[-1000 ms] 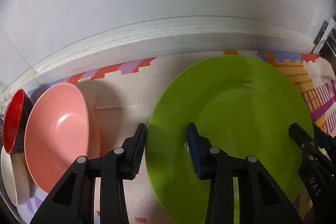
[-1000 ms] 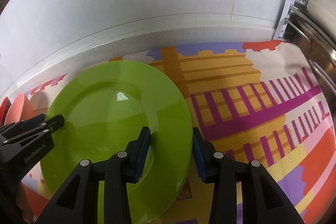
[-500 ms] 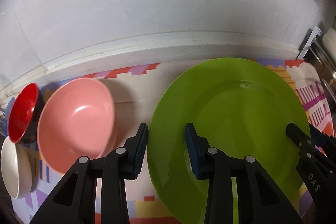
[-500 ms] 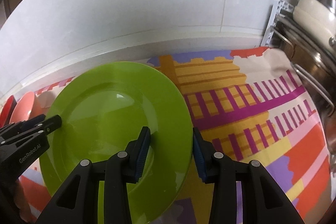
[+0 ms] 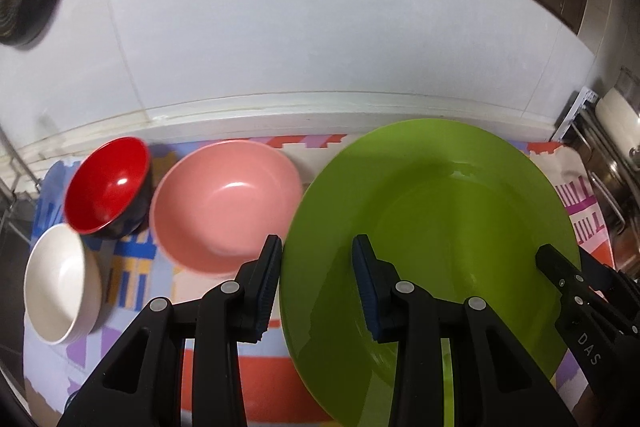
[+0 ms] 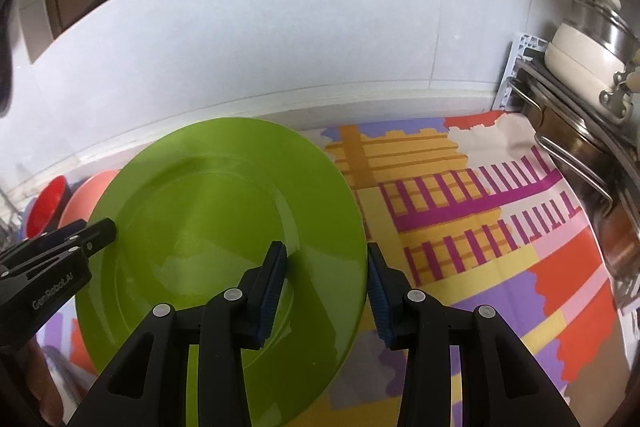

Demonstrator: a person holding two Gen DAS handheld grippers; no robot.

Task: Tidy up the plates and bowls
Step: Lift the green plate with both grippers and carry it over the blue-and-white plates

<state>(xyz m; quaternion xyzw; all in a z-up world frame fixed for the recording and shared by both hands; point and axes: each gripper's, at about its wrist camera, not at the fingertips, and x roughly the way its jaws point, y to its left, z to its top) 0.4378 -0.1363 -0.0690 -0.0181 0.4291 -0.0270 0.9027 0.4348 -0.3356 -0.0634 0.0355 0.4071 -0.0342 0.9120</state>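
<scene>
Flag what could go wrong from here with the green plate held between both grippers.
1. The green plate is glossy, and the left gripper and right gripper each pinch only its rim at opposite edges; uneven motion might let it slip or tilt.
2. The pink bowl sits close beside its left edge; a sideways swing could clip it.

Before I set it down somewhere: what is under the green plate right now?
Around the green plate, held at both rims by the left gripper and right gripper, only the patterned mat shows. Directly beneath is covered.
</scene>
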